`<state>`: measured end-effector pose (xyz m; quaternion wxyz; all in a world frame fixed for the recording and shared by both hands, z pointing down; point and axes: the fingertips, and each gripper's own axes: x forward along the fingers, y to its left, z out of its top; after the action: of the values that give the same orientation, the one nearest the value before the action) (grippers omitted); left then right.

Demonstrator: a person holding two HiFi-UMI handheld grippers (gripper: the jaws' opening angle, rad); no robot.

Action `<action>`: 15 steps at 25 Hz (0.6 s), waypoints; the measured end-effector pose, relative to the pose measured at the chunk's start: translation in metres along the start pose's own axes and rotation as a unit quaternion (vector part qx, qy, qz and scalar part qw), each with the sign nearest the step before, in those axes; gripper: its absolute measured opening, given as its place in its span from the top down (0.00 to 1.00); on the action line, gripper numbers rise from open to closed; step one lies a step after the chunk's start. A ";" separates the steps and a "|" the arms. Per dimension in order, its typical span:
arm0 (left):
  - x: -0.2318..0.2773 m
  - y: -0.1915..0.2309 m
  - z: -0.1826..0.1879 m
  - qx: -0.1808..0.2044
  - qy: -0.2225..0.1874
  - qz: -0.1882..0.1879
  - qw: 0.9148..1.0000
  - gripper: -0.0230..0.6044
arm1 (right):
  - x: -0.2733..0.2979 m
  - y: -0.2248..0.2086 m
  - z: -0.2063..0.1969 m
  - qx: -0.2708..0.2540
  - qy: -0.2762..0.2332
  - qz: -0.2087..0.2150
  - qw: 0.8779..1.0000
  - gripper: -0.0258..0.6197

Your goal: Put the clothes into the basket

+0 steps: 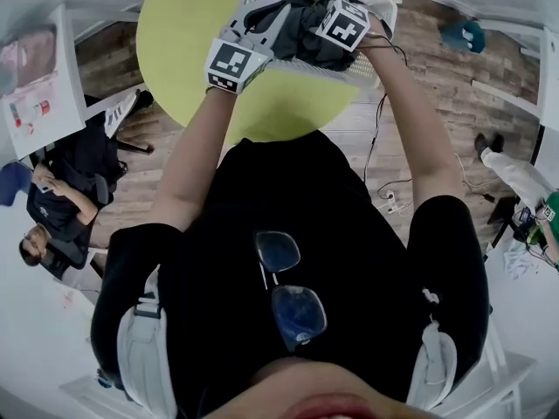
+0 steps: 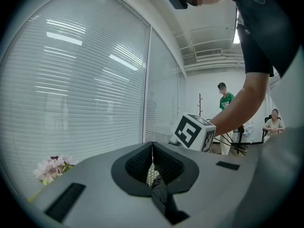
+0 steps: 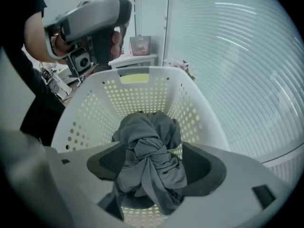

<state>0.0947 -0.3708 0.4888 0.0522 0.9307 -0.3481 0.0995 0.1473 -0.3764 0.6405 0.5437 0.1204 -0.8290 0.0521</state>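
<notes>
On a yellow-green table (image 1: 183,24), a white perforated basket (image 3: 137,91). Within its walls, bunched and twisted into a knot, a dark grey garment (image 3: 149,151). Lengthwise from the basket's far wall toward the near one, in line with the gap of the right gripper (image 3: 154,161). Bulk of the folds toward the far wall, a loose tail pointing down at the near edge. On that gripper, spread wide, with the cloth lying between the pads but not pinched. Beside the right-hand pad, a sliver of basket wall. On the left gripper (image 2: 153,172), closed tight on a narrow strip of that garment. In the head view, both above the basket's mouth, with dark cloth reaching from one to the other.
</notes>
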 end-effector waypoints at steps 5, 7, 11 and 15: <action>-0.015 -0.011 0.012 0.010 -0.007 -0.015 1.000 0.95 | -0.051 0.007 0.023 0.053 -0.089 -0.045 0.994 0.38; -0.023 -0.015 0.017 0.010 -0.010 -0.021 1.000 0.95 | -0.072 0.015 0.035 0.097 -0.144 -0.055 0.983 0.40; -0.040 -0.024 0.026 0.012 -0.020 -0.033 0.999 0.95 | -0.121 0.030 0.053 0.172 -0.259 -0.101 0.945 0.73; -0.059 -0.042 0.036 0.013 -0.035 -0.053 0.998 0.95 | -0.164 0.059 0.068 0.190 -0.357 -0.145 0.903 0.92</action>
<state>0.0839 -0.3078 0.4395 0.0327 0.9514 -0.2985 0.0682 0.1340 -0.3107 0.4661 0.1794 0.3507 -0.9154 0.0832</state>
